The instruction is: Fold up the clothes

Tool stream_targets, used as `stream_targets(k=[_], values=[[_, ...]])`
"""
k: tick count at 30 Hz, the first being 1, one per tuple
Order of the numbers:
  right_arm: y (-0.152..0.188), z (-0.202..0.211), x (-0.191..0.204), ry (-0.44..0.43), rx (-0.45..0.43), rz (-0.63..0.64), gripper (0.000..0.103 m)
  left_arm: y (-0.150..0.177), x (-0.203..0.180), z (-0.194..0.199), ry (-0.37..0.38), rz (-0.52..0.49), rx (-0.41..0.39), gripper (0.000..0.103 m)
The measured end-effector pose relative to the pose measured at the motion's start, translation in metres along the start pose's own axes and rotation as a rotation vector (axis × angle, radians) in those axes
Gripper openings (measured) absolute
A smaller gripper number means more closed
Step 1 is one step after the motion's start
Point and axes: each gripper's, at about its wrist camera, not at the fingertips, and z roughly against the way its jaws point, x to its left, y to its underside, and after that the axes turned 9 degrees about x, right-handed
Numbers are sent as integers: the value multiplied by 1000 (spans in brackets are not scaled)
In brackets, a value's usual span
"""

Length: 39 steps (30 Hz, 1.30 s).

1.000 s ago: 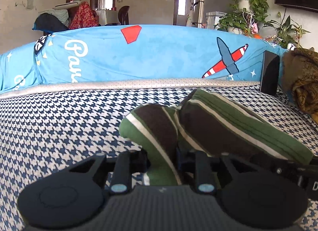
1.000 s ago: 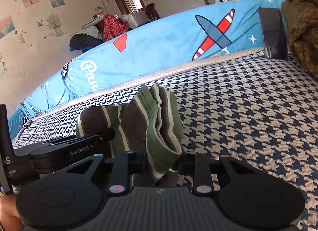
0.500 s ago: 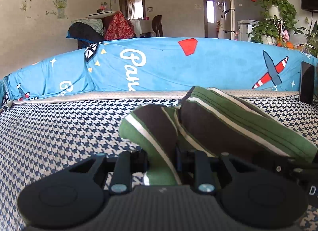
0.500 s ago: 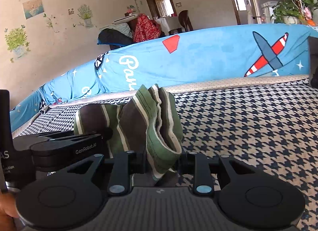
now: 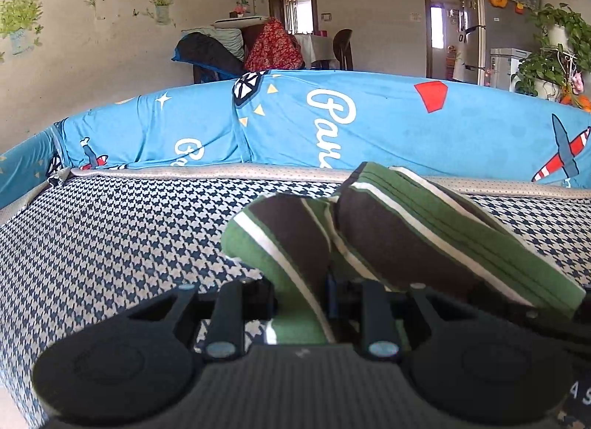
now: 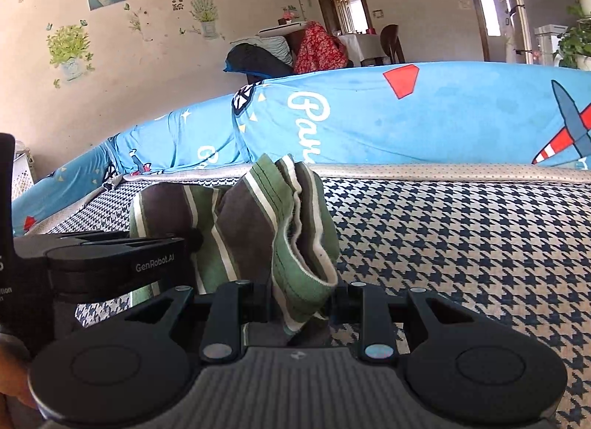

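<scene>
Both grippers on the striped garment

Now my left gripper [image 5: 301, 296] pinches a fold of the green-and-brown striped garment [image 5: 388, 237]; my right gripper [image 6: 301, 299] clamps its bunched other end. It hangs between them over the houndstooth sofa seat [image 5: 110, 237], nearer the front edge than the blue-covered backrest [image 5: 332, 122].
</scene>
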Motion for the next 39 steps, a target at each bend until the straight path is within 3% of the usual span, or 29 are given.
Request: stream_targets(k=[27, 39], values=[[-10, -28, 48, -56, 27, 114, 27, 12, 47, -2, -76, 55, 11, 22], [-21, -47, 63, -109, 6, 122, 27, 7, 64, 3, -153, 79, -26, 22]])
